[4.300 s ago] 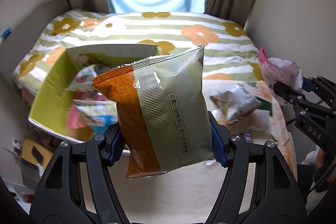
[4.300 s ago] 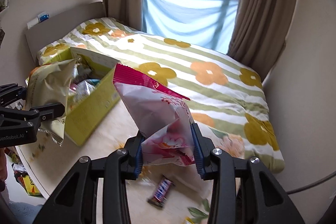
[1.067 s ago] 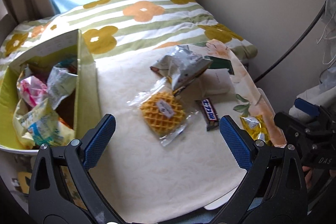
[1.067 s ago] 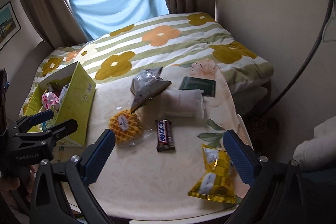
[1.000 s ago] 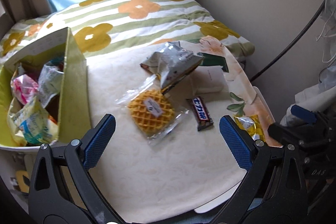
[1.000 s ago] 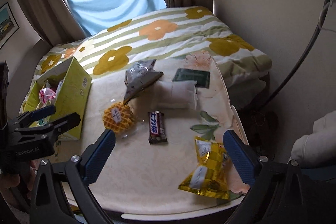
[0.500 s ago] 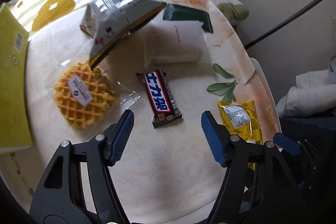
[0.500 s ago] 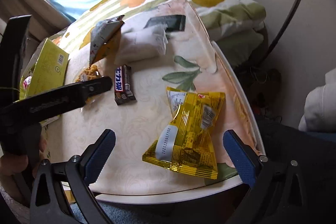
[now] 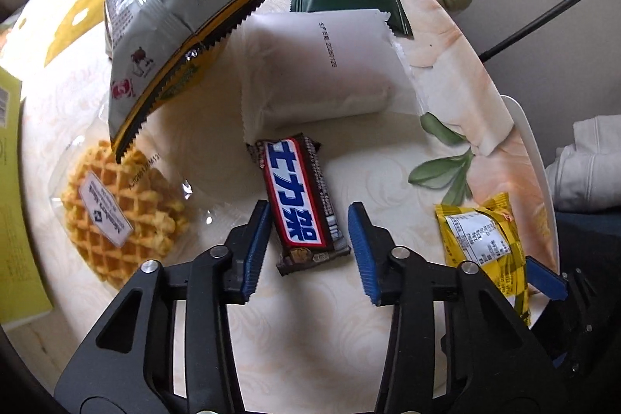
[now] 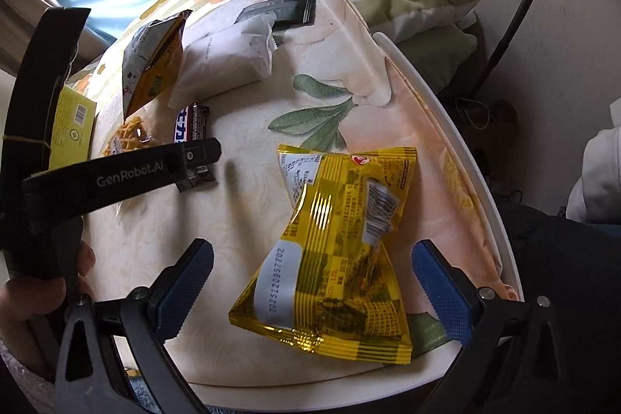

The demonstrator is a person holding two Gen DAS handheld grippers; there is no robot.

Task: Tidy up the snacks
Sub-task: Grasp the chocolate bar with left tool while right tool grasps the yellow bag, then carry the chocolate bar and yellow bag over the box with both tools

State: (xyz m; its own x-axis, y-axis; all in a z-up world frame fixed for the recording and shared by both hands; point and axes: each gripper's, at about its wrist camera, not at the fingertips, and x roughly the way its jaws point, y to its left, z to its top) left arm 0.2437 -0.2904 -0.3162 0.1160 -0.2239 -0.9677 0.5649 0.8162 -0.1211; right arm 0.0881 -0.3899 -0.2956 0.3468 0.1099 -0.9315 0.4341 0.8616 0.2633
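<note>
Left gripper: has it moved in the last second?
Yes. The left gripper has dropped toward the table, its jaws now narrowed and straddling the chocolate bar without touching it.

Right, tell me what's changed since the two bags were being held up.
Both bags were let go. The left gripper came down, jaws open either side of the chocolate bar; the right gripper dropped open around the yellow packet. Neither is gripped yet. Over the last second, the waffle, white packet and green sachet look unmoved.
</note>
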